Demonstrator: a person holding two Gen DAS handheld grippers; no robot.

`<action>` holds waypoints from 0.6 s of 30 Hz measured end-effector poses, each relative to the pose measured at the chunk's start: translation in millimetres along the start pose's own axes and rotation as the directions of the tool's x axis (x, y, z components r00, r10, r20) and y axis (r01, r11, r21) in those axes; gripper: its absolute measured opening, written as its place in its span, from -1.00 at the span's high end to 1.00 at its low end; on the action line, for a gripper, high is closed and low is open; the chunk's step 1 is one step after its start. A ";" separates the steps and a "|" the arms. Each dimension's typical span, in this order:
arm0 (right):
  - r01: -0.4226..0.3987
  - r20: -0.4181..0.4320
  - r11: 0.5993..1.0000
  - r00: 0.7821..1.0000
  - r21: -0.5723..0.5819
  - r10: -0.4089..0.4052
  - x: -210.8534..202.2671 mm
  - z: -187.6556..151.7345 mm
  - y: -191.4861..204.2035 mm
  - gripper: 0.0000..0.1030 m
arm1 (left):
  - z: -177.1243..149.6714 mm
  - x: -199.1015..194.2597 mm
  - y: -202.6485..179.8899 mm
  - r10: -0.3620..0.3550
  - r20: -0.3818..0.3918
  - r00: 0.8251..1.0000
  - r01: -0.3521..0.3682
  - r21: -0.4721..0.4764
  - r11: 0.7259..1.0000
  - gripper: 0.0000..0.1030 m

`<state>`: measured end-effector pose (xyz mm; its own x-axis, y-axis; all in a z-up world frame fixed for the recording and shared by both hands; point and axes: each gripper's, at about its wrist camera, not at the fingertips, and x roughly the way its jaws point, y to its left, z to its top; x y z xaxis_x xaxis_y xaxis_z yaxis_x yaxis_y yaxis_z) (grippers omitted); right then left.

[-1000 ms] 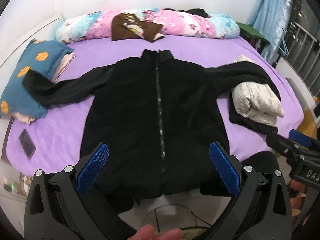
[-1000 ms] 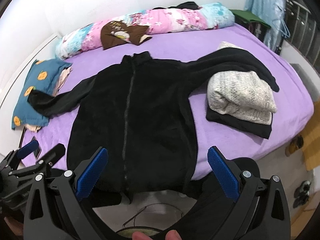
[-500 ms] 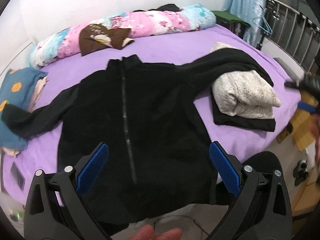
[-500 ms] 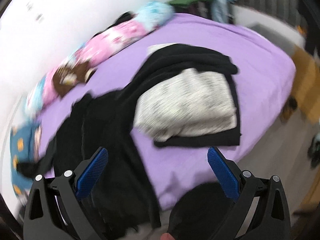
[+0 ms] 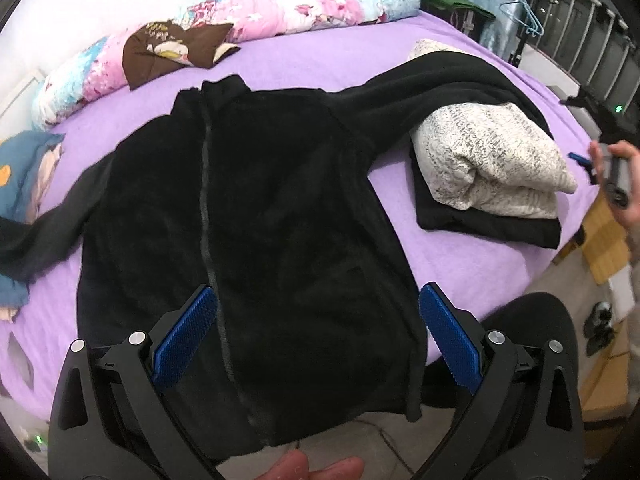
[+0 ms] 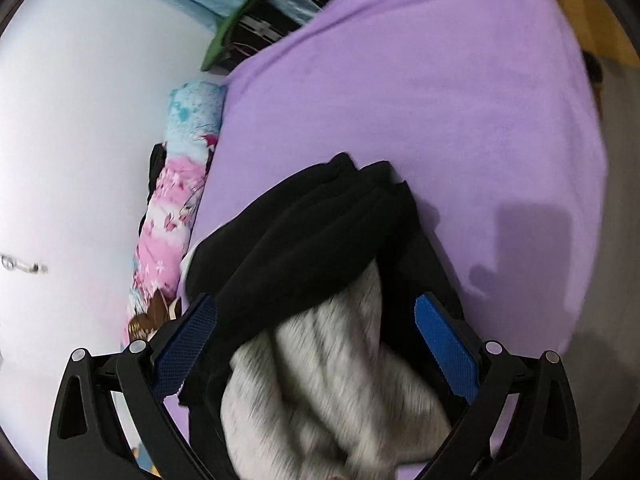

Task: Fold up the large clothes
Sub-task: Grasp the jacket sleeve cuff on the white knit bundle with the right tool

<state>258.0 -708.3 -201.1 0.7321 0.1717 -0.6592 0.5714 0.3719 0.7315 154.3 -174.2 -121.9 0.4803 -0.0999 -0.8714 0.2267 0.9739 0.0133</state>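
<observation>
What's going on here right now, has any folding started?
Not yet. A black zip jacket lies spread flat on the purple bed, one sleeve draped over a folded grey-white sweater. The left tongs hover open above the jacket's hem, holding nothing. The right tongs are open above that sleeve where it crosses the sweater, apparently about to pick it up.
</observation>
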 end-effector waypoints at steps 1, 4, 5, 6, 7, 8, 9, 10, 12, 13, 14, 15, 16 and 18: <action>-0.010 -0.011 1.000 1.000 0.022 0.011 7.8 6.0 -6.0 -0.90 | 0.4 1.8 -0.9 0.003 -0.005 1.000 -0.003 0.001 1.000 -0.88; -0.035 -0.037 0.995 0.999 0.091 0.038 33.3 17.7 -22.9 -0.90 | 2.7 8.4 -3.7 0.004 -0.020 1.000 -0.004 0.002 1.000 -0.88; -0.049 -0.037 0.994 0.998 0.098 0.053 37.4 20.9 -26.3 -0.90 | 4.3 11.8 -4.8 0.001 -0.025 1.000 -0.001 0.003 1.000 -0.88; -0.060 -0.040 0.993 0.997 0.106 0.064 43.1 23.3 -29.2 -0.90 | 5.7 14.1 -5.6 -0.004 -0.029 1.000 0.004 0.003 1.000 -0.88; -0.080 -0.042 0.990 0.995 0.120 0.086 49.4 26.3 -32.5 -0.90 | 7.6 17.3 -6.8 -0.012 -0.032 0.999 0.012 0.002 1.000 -0.88; -0.108 -0.043 0.985 0.992 0.135 0.115 54.0 27.9 -35.4 -0.90 | 9.9 20.7 -8.3 -0.016 -0.034 0.999 0.016 0.003 1.000 -0.88; -0.125 -0.043 0.981 0.990 0.149 0.133 58.5 30.1 -37.5 -0.90 | 12.6 25.1 -10.9 -0.023 -0.033 0.999 0.023 0.009 1.000 -0.88; -0.136 -0.042 0.978 0.989 0.156 0.144 63.1 31.9 -38.2 -0.90 | 14.8 29.4 -14.5 -0.026 -0.029 0.999 0.026 0.022 0.999 -0.88; -0.186 -0.048 0.969 0.979 0.162 0.196 73.0 35.5 -36.4 -0.90 | 19.1 40.2 -24.3 0.003 -0.012 1.000 -0.002 0.080 0.997 -0.88; -0.194 -0.051 0.967 0.977 0.165 0.205 75.2 36.6 -36.2 -0.90 | 21.4 44.7 -27.8 0.015 -0.005 1.000 -0.015 0.098 0.995 -0.88; -0.198 -0.048 0.967 0.977 0.163 0.208 78.0 37.7 -34.1 -0.90 | 23.5 47.4 -29.6 0.017 -0.003 1.000 -0.016 0.102 0.995 -0.88; -0.205 -0.042 0.966 0.976 0.157 0.214 79.0 39.2 -32.7 -0.90 | 26.9 50.4 -31.5 0.015 -0.004 1.000 -0.015 0.097 0.995 -0.88; -0.206 -0.038 0.968 0.976 0.143 0.214 80.5 39.9 -28.9 -0.90 | 29.7 51.9 -32.8 0.011 -0.003 1.000 -0.010 0.089 0.996 -0.88; -0.185 -0.036 0.977 0.981 0.103 0.189 81.6 41.1 -19.5 -0.87 | 33.0 52.5 -35.7 0.002 0.000 1.000 -0.002 0.081 0.997 -0.88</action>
<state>321.9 -739.1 -262.1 0.8132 0.2718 -0.5147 0.4613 0.2382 0.8547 199.5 -221.0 -151.9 0.4808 -0.0979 -0.8713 0.2938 0.9543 0.0549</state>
